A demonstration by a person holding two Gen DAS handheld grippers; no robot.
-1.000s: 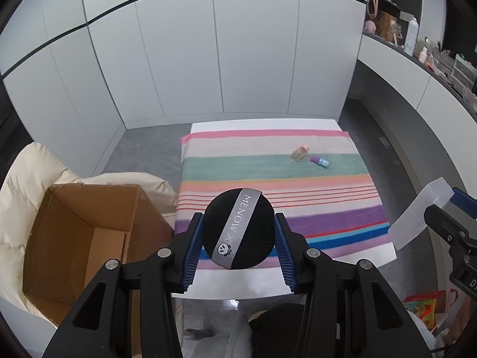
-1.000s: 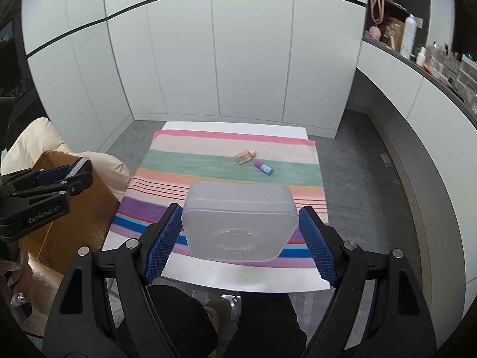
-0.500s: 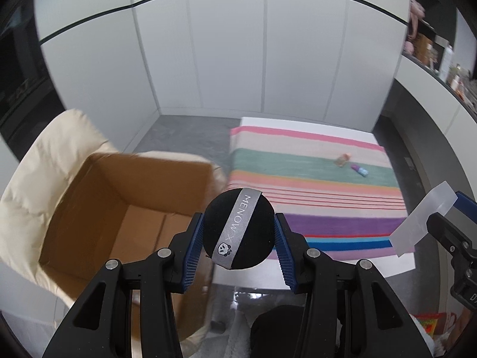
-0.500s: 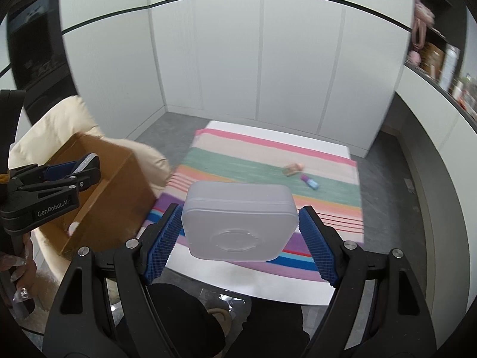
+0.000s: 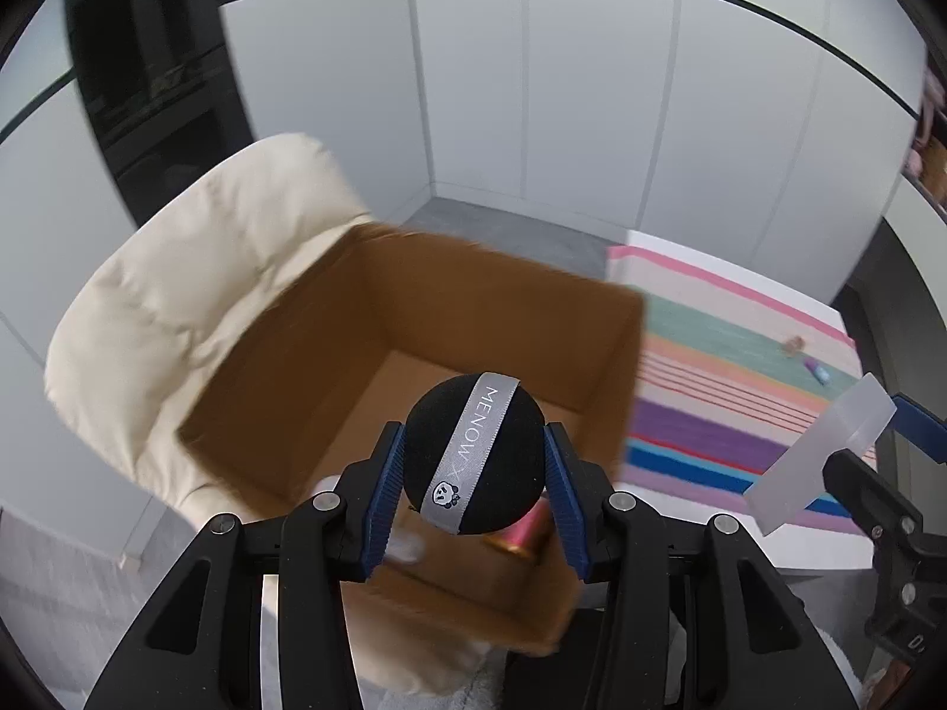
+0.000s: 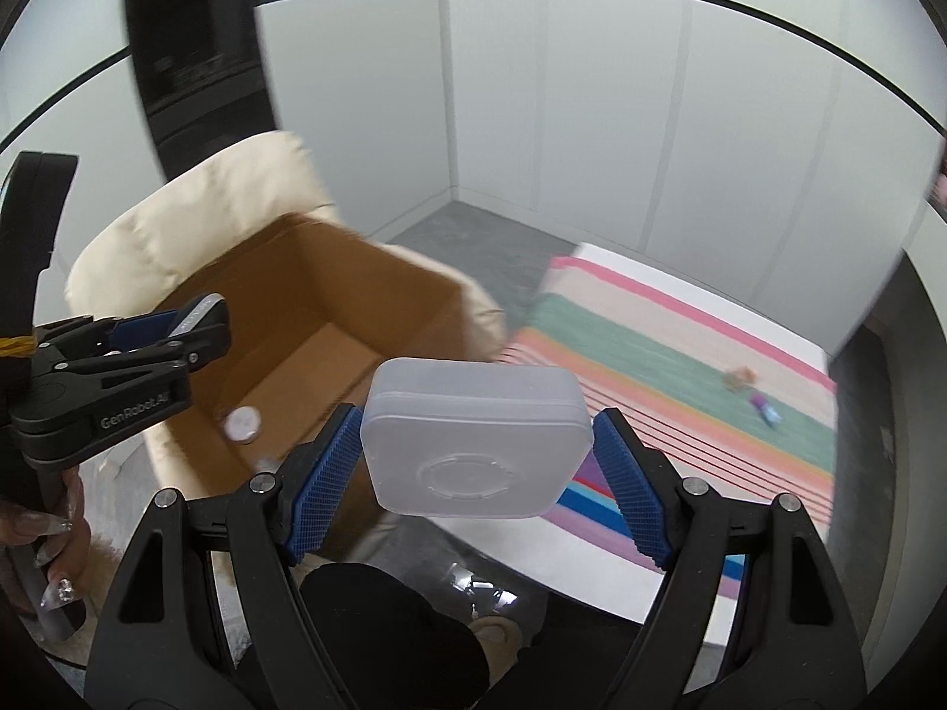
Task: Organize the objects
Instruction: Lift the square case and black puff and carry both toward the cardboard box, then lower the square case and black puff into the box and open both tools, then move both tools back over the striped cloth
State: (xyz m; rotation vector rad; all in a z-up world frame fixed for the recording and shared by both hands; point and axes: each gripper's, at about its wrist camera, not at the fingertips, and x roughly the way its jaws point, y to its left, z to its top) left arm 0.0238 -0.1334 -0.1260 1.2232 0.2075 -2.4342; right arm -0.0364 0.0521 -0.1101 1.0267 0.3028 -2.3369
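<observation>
My left gripper (image 5: 475,461) is shut on a black round puff (image 5: 475,454) with a grey ribbon and holds it over the open cardboard box (image 5: 414,319). My right gripper (image 6: 476,444) is shut on a translucent white square box (image 6: 476,429), held in the air between the cardboard box (image 6: 308,296) and the striped table. The left gripper also shows in the right wrist view (image 6: 177,328), at the box's left side. A red cylinder (image 5: 524,529) and a small white round lid (image 6: 241,423) lie in the box.
The cardboard box rests on a cream padded chair (image 5: 177,296). The table with a striped cloth (image 6: 680,378) stands to the right, with a small peach bottle (image 6: 740,377) and a purple-blue item (image 6: 766,408) on it. White cabinets stand behind.
Both grippers have swung left from above the table toward the cardboard box. The puff now hangs over the box opening. Both grips are unchanged.
</observation>
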